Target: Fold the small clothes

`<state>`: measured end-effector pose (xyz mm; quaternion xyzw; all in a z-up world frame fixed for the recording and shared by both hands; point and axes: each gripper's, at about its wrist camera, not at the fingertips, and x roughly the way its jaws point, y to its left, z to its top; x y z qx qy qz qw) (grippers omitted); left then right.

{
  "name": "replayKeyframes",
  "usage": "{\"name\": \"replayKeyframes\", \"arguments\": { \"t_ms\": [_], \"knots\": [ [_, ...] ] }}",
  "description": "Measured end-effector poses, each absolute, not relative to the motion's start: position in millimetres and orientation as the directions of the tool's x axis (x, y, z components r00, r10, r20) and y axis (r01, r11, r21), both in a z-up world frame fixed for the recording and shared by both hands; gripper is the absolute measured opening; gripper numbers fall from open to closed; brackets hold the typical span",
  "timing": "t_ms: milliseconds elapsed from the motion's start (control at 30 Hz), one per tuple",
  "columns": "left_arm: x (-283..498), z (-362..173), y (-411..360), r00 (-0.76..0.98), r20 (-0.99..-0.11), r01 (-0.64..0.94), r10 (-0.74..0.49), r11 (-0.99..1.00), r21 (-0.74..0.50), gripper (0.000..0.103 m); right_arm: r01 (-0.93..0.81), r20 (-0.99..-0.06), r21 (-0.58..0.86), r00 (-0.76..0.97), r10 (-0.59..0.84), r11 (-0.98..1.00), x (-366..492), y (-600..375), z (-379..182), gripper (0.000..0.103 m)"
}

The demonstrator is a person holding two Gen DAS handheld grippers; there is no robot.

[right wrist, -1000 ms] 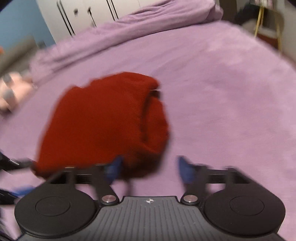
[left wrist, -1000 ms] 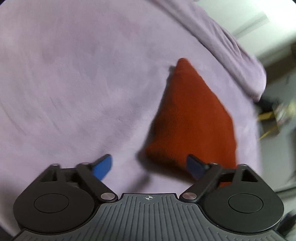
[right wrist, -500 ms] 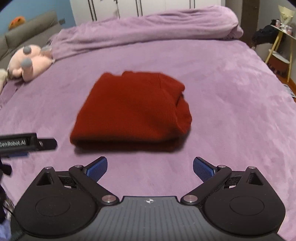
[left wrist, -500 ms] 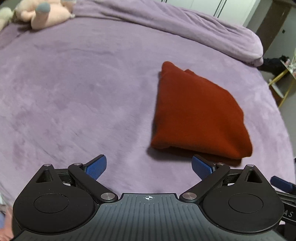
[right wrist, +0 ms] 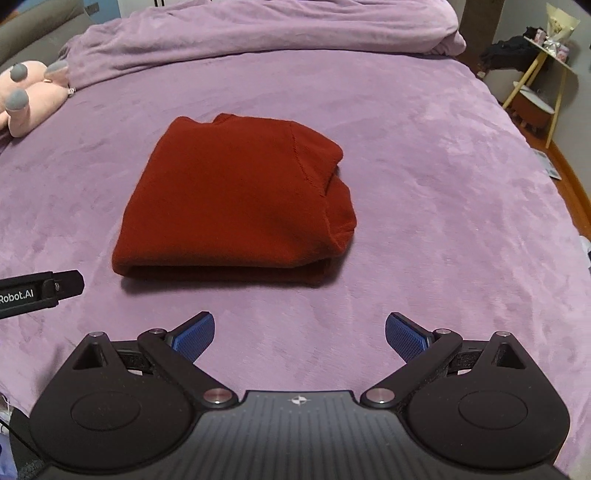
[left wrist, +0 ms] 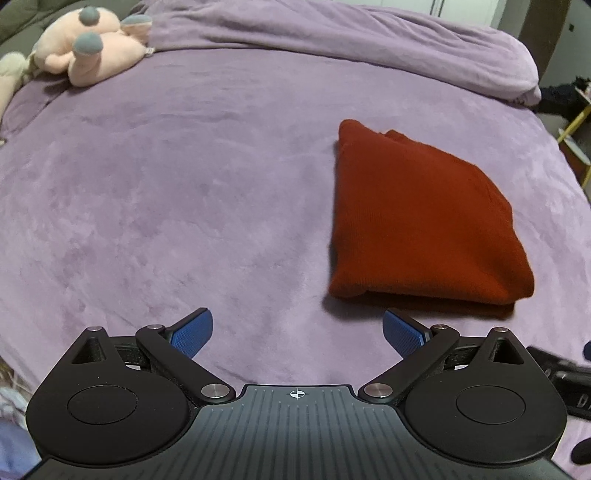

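A dark red knit garment (right wrist: 236, 206) lies folded into a compact rectangle on the purple bedspread (right wrist: 424, 155). It also shows in the left wrist view (left wrist: 417, 225), to the right. My left gripper (left wrist: 297, 334) is open and empty, hovering near the bed's front edge, left of the garment. My right gripper (right wrist: 300, 336) is open and empty, a short way in front of the garment. Neither touches the cloth. The left gripper's body (right wrist: 37, 291) shows at the left edge of the right wrist view.
A pink plush toy (left wrist: 92, 55) lies at the far left of the bed. A bunched purple blanket (right wrist: 258, 33) runs along the far side. A yellow-legged side table (right wrist: 543, 74) stands beyond the bed's right edge.
Both grippers have pulled back from the garment and risen. The folded garment now lies still on the bed, and both views have steadied.
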<state>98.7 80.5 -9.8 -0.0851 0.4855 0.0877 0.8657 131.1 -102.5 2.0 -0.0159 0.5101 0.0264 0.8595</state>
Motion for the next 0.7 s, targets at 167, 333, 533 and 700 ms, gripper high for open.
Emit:
{"name": "replayKeyframes", "arguments": {
  "t_ms": [167,333,533,700],
  "knots": [
    [98.8,-7.7,72.7,0.51,-0.856,-0.209,0.084,0.978,-0.028,0.101,-0.045,-0.885,0.015,0.465,0.034,0.999,132.0,-104.4,4.6,0.099],
    [99.1,-8.6,67.1,0.502,-0.861,-0.193,0.081,0.981,-0.021,0.101,-0.04,-0.887,0.019,0.461,0.035,0.999,131.1,-105.7,7.6,0.099],
    [100.0,-9.8,64.7,0.49,-0.869,-0.176,0.064,0.984,-0.027,0.101,-0.033,-0.887,0.024,0.461,0.036,0.999,131.4,-107.9,9.5,0.099],
    [100.0,-10.2,61.4,0.488,-0.871,-0.163,0.065,0.986,-0.018,0.101,-0.029,-0.889,0.024,0.456,0.035,0.999,131.9,-109.9,10.4,0.099]
  ]
}}
